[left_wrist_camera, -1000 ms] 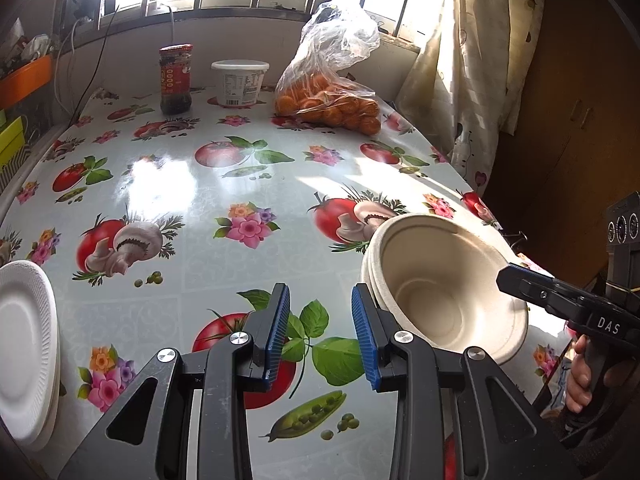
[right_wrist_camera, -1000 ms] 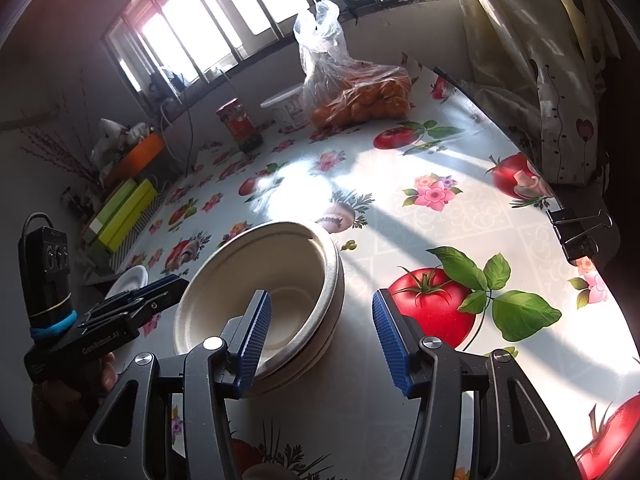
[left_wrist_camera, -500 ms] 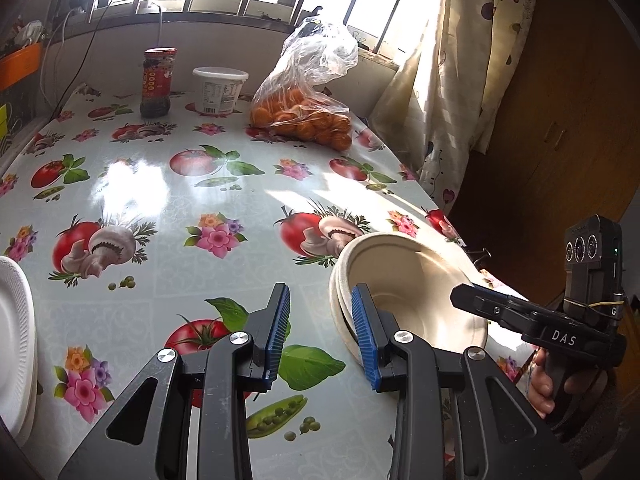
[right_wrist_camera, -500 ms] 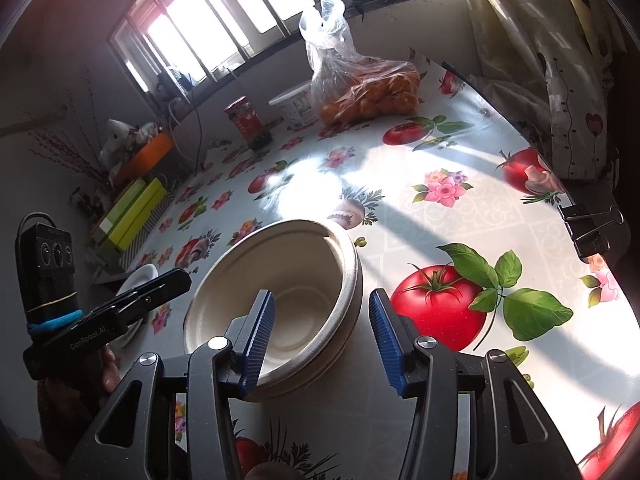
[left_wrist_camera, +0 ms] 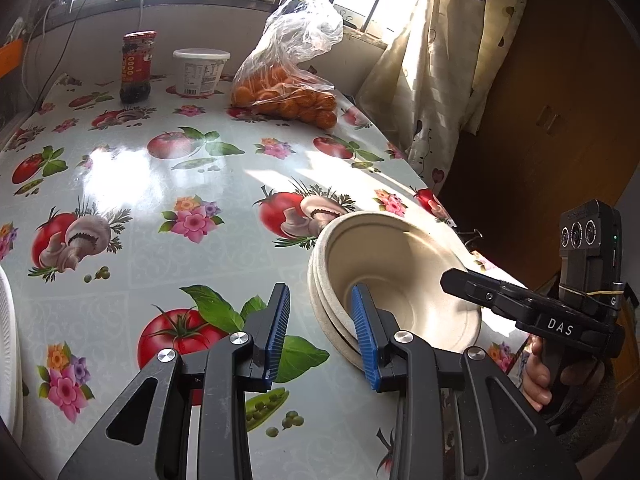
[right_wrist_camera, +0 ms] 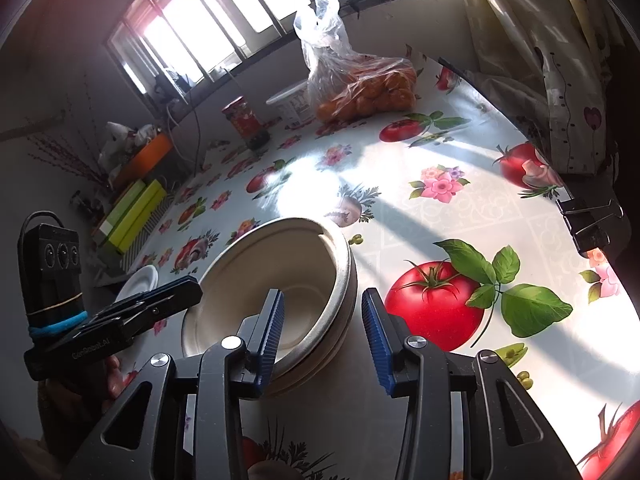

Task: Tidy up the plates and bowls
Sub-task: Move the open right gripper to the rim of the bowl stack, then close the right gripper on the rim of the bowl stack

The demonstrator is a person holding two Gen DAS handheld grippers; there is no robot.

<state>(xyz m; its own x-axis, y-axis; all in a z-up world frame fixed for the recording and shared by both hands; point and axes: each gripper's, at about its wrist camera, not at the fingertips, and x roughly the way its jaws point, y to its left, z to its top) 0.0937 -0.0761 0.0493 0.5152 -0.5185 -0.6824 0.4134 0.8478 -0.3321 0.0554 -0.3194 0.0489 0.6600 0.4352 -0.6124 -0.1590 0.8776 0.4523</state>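
A stack of beige paper bowls sits near the table's right edge; it also shows in the right wrist view. My left gripper is open, its right finger inside the bowl and its left finger outside the rim. My right gripper is open and straddles the stack's near rim, left finger inside, right finger outside. White foam plates lie at the far left; they also show in the right wrist view.
At the back of the table stand a red-labelled jar, a white tub and a plastic bag of oranges. A curtain hangs at the right. Binder clips grip the tablecloth edge. Yellow-green boxes lie left.
Both grippers have closed in on the bowl stack; each now has one finger inside the bowl. The left gripper's view has swung right, and its jaws have spread a little.
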